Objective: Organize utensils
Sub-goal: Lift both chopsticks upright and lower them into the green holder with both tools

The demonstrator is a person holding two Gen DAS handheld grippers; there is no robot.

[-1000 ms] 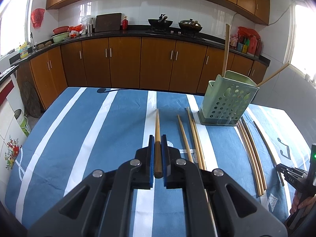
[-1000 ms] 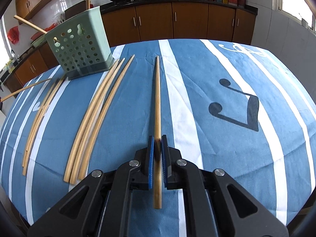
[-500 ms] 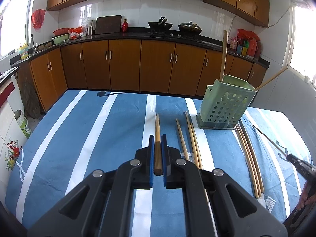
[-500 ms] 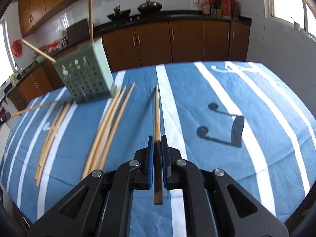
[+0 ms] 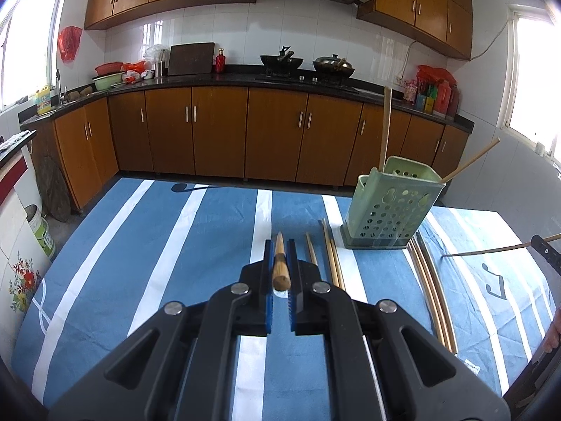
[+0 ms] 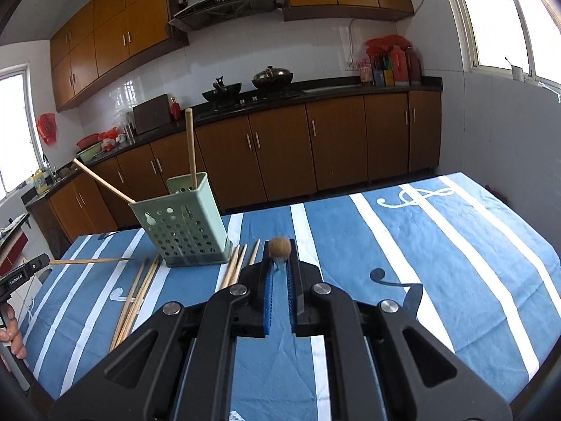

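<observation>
Room: kitchen, brown wood cabinets, white tile.
Table (image 5: 157,245): blue cloth, white stripes.
Holder (image 5: 392,210): green perforated plastic, far edge, two sticks inside.
Loose chopsticks (image 6: 136,298): bamboo, beside holder.
Left gripper (image 5: 279,270): clamped on a chopstick (image 5: 279,263).
Right gripper (image 6: 279,273): clamped on a chopstick seen end-on (image 6: 279,246).

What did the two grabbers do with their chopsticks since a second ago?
The right gripper lifted its chopstick off the blue tablecloth and tipped it up, so only its round end shows. The left gripper raised its chopstick a little. Both stayed clamped. The green holder and loose chopsticks stayed put.
</observation>
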